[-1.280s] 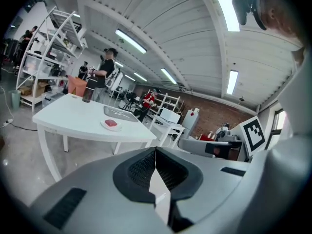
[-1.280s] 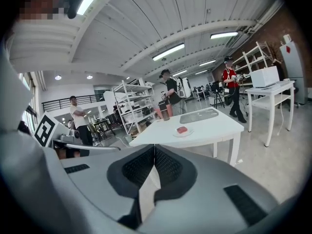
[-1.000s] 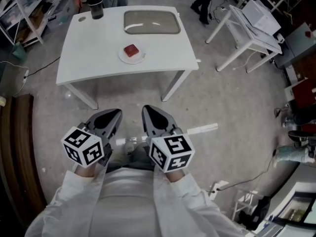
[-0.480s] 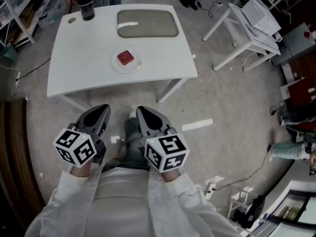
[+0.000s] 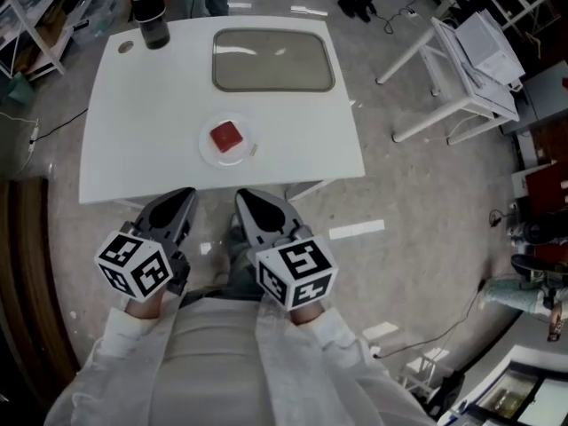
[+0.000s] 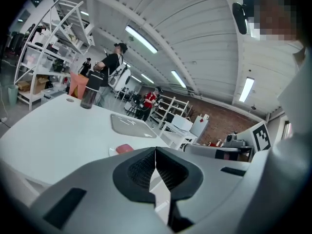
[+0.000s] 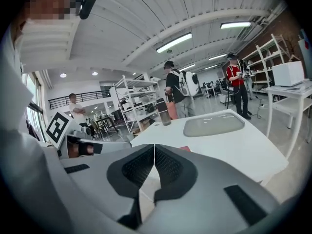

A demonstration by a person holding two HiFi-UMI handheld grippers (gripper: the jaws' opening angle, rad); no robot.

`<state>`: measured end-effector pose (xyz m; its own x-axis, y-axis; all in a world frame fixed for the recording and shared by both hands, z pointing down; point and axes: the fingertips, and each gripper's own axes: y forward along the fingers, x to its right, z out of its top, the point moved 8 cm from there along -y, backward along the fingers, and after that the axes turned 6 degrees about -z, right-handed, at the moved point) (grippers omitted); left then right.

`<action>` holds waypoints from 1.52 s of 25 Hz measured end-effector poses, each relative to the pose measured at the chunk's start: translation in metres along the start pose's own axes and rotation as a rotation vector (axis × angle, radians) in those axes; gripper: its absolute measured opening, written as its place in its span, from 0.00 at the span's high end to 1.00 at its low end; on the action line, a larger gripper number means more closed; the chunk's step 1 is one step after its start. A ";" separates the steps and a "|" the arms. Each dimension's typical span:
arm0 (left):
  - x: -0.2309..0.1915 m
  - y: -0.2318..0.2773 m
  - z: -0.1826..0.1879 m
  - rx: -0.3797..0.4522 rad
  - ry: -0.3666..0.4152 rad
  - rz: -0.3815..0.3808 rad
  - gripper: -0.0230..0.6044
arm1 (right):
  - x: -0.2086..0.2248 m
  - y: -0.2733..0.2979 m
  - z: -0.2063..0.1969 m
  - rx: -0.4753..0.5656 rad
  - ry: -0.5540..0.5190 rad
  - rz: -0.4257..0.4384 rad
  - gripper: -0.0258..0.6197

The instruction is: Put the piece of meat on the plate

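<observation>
White surface [image 5: 133, 122], seen from the head view.
- Dark bottle [image 5: 151, 11]: upright, 11 o'clock corner.
- Left hand-held gripper [image 5: 184, 201]: jaws pressed together, empty, off the 6 o'clock edge.
- Piece of meat [image 5: 225, 137]: red, lying on the plate [image 5: 206, 153], toward 6 o'clock.
- Right hand-held gripper [image 5: 243, 199]: jaws together, empty.
- Grey inset panel [image 5: 273, 59]: 12 o'clock.

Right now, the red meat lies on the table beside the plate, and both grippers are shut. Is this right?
No: the head view shows the meat on the plate, not beside it. The left gripper and right gripper are shut.
</observation>
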<state>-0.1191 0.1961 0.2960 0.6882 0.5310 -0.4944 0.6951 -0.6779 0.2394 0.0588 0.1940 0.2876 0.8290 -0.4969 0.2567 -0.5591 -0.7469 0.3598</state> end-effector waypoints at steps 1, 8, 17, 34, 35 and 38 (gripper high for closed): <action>-0.004 0.008 0.005 -0.001 0.000 0.006 0.95 | 0.008 0.009 0.006 -0.003 0.005 0.005 0.94; -0.034 0.064 0.041 0.011 0.010 0.080 0.95 | 0.068 0.062 0.039 -0.036 0.011 0.018 0.94; -0.051 0.096 0.048 0.021 -0.038 0.161 0.95 | 0.102 0.094 0.045 -0.112 -0.023 0.067 0.94; -0.068 0.109 0.056 -0.065 -0.063 0.097 0.95 | 0.113 0.100 0.039 -0.152 0.022 -0.026 0.94; -0.068 0.109 0.057 -0.072 -0.070 0.084 0.95 | 0.111 0.100 0.039 -0.153 0.027 -0.032 0.94; -0.068 0.107 0.059 -0.081 -0.081 0.041 0.95 | 0.108 0.100 0.036 -0.161 0.041 -0.042 0.94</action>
<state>-0.1035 0.0576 0.3057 0.6993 0.4586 -0.5483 0.6837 -0.6529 0.3259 0.0931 0.0497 0.3187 0.8525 -0.4457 0.2731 -0.5212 -0.6849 0.5092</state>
